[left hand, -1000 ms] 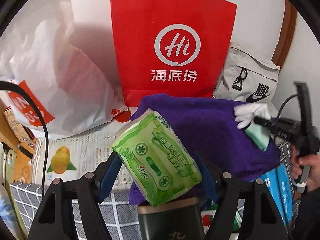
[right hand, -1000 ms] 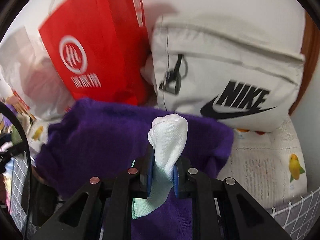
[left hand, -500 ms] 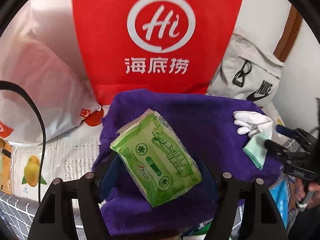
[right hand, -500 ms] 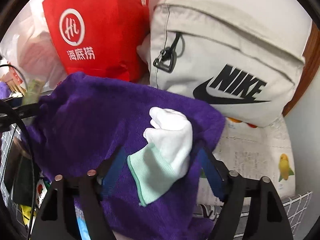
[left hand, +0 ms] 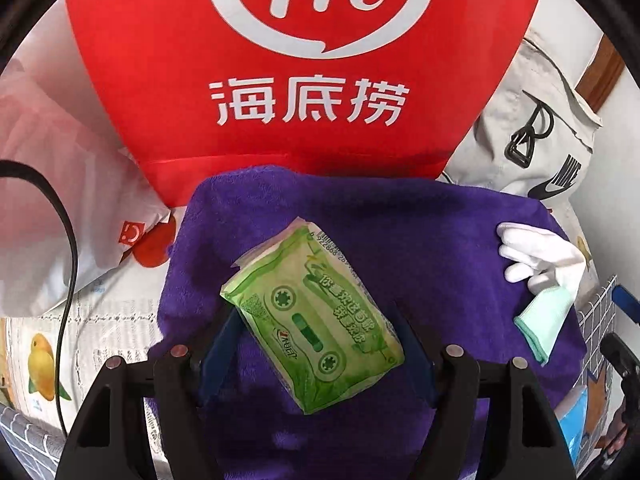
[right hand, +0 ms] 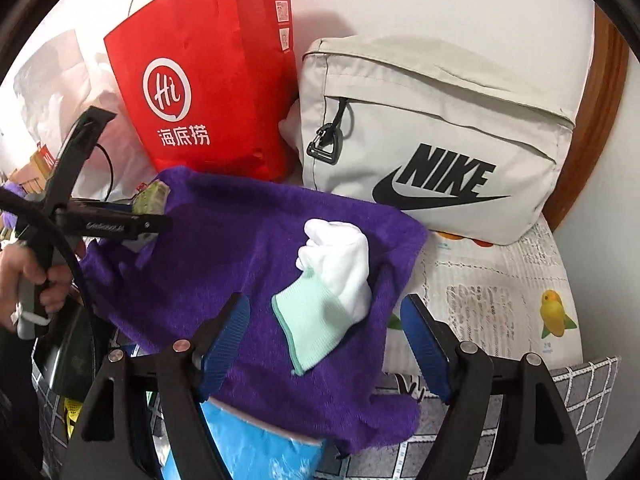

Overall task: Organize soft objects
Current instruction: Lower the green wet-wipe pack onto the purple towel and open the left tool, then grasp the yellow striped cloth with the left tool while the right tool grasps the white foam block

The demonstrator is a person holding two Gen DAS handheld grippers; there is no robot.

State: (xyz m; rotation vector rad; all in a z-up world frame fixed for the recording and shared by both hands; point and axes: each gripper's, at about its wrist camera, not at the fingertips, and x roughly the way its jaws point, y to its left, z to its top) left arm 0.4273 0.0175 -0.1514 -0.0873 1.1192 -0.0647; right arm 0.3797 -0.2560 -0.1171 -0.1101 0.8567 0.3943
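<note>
Left gripper [left hand: 316, 344] clamps tissue pack [left hand: 314, 332] | right gripper [right hand: 324, 334] apart, just opened, glove [right hand: 330, 280] unpinched | we lower flat onto purple towel [left hand: 420, 248], release gently.

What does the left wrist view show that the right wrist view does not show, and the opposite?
Only the left wrist view shows the printed face of the green tissue pack clamped in the left gripper. Only the right wrist view shows the open right gripper and the hand holding the left tool. Both show the purple towel, the white glove, the red bag and the grey bag.
</note>
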